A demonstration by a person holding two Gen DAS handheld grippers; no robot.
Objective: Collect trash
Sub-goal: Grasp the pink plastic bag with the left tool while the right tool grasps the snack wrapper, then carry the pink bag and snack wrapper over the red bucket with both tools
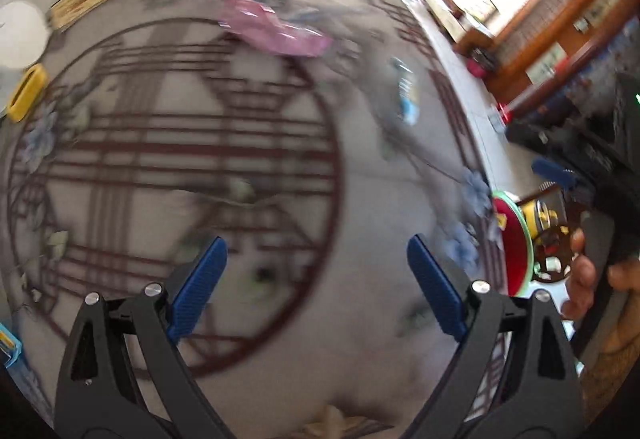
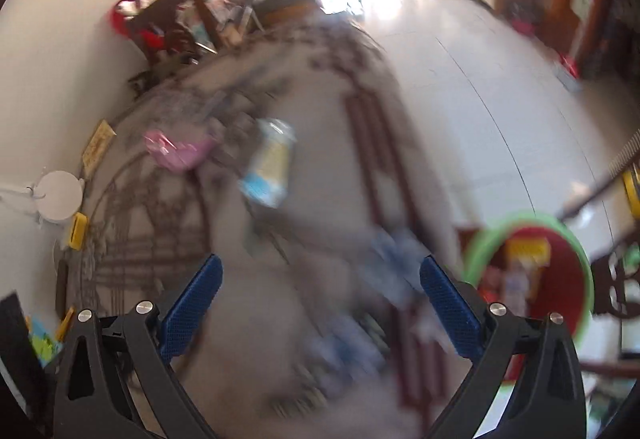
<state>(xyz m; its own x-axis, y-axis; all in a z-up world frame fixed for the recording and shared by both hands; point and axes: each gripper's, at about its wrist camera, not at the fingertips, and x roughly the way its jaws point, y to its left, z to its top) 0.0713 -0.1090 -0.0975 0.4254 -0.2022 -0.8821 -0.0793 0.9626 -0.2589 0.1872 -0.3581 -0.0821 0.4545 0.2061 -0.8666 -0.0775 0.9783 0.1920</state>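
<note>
A pink wrapper [image 1: 276, 29] lies at the far side of a patterned tablecloth [image 1: 280, 351], and a blue and yellow wrapper [image 1: 408, 95] lies to its right. My left gripper [image 1: 316, 275] is open and empty above the cloth. In the right wrist view the pink wrapper [image 2: 178, 151] and the blue and yellow wrapper [image 2: 270, 169] lie ahead. My right gripper [image 2: 320, 293] is open and empty. A green-rimmed red bin [image 2: 486, 239] with trash inside stands on the floor beside the table; it also shows in the left wrist view [image 1: 516, 243].
A yellow block [image 1: 28, 93], a white round object [image 1: 20, 33] and a flat box [image 1: 84, 1] sit at the table's left edge. The other gripper and hand [image 1: 588, 271] show at the right. Cluttered furniture [image 2: 180, 23] stands beyond the table. Both views are blurred.
</note>
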